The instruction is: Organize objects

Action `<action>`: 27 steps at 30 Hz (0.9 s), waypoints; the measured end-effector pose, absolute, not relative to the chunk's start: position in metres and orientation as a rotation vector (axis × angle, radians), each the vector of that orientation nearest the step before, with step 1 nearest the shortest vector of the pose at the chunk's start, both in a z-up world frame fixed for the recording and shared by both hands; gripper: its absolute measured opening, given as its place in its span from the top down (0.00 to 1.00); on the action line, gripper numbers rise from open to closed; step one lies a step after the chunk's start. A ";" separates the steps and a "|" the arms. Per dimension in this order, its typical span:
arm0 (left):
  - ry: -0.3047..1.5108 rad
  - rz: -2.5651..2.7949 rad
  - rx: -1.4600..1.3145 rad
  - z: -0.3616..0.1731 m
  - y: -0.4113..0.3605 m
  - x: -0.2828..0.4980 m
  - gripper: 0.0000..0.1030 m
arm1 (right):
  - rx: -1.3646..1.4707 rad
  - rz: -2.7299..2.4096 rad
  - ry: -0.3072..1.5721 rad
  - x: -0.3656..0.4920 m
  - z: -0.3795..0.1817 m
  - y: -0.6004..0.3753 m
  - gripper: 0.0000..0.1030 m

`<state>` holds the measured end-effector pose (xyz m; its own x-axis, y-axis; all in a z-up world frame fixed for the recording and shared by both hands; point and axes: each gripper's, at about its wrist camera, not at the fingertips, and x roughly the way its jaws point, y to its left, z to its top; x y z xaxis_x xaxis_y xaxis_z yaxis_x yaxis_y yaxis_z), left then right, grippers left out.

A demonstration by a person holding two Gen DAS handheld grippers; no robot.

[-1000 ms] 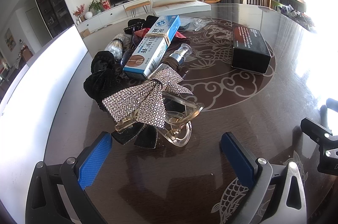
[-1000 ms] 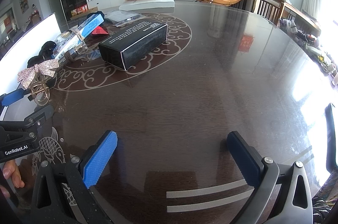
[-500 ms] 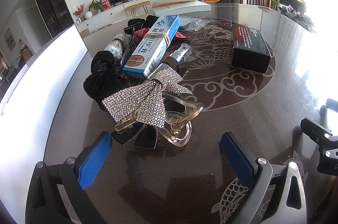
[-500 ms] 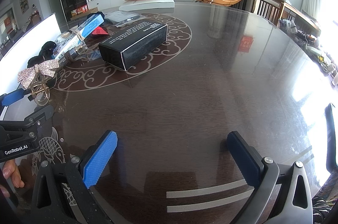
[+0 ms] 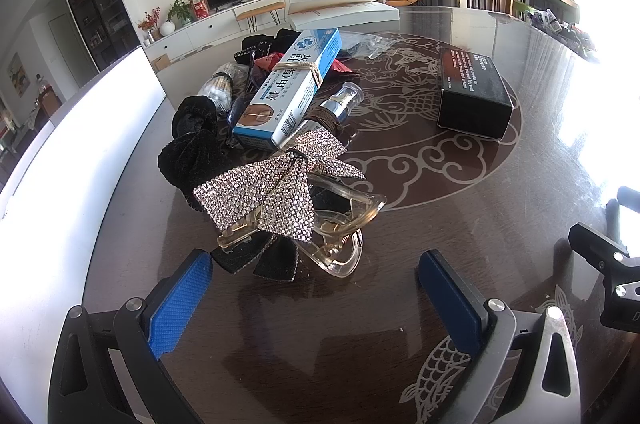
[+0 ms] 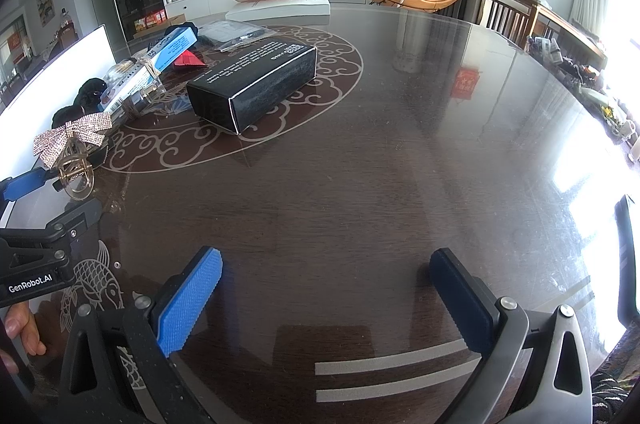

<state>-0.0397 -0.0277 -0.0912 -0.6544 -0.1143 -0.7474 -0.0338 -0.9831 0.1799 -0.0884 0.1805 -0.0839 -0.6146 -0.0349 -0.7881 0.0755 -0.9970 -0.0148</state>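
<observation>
A heap of small items lies on the dark round table (image 5: 460, 224). Nearest my left gripper (image 5: 316, 288) is a rhinestone bow hair clip (image 5: 268, 196) on a clear claw clip (image 5: 344, 228). Behind them are black scrunchies (image 5: 192, 152), a blue and white box (image 5: 288, 92) bound by a rubber band, and a small spray bottle (image 5: 340, 102). A black box (image 5: 472, 88) lies apart to the right. My left gripper is open just short of the clip. My right gripper (image 6: 324, 288) is open over bare table, with the black box (image 6: 256, 88) far ahead to its left.
A white slab (image 5: 64, 192) borders the table's left side. A flat white package (image 5: 344, 10) rests at the far edge. The left gripper's body (image 6: 36, 256) and a hand (image 6: 20, 328) show at the right wrist view's left edge. Chairs and a sideboard stand beyond the table.
</observation>
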 end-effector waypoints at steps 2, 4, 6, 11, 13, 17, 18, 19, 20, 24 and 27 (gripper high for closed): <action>-0.276 -2.804 1.286 -0.091 -0.028 -0.040 0.00 | 1.350 -2.768 0.072 -0.087 -0.084 0.181 0.00; -0.276 -2.804 1.286 -0.091 -0.028 -0.040 0.00 | 1.349 -2.768 0.072 -0.087 -0.084 0.181 0.00; -0.277 -2.804 1.286 -0.091 -0.028 -0.040 0.00 | 1.349 -2.768 0.072 -0.087 -0.084 0.181 0.00; -0.272 -2.804 1.291 -0.092 -0.027 -0.040 0.00 | 1.348 -2.768 0.072 -0.087 -0.084 0.181 0.00; -0.258 -2.799 1.310 -0.093 -0.027 -0.040 0.00 | 1.348 -2.768 0.072 -0.087 -0.084 0.180 0.00; -0.257 -2.808 1.388 -0.093 -0.027 -0.036 0.00 | 1.348 -2.769 0.072 -0.087 -0.084 0.180 0.00; -0.265 -2.811 1.414 -0.093 -0.027 -0.032 0.00 | 1.348 -2.769 0.072 -0.087 -0.084 0.180 0.00; -0.271 -2.811 1.439 -0.093 -0.027 -0.030 0.00 | 1.348 -2.769 0.072 -0.087 -0.084 0.180 0.00; -0.277 -2.812 1.462 -0.092 -0.029 -0.026 0.00 | 1.348 -2.769 0.072 -0.087 -0.084 0.180 0.00; -0.261 -2.825 1.487 -0.085 -0.043 -0.007 0.00 | 1.348 -2.769 0.072 -0.087 -0.084 0.180 0.00; -0.153 -2.823 1.497 -0.076 -0.063 -0.001 0.00 | 1.347 -2.769 0.072 -0.087 -0.085 0.180 0.00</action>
<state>-0.0006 -0.0629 -0.0757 -0.5609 0.0054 -0.8279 -0.0949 -0.9938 0.0578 -0.0871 0.1803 -0.0846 -0.6161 -0.0348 -0.7869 0.0754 -0.9970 -0.0150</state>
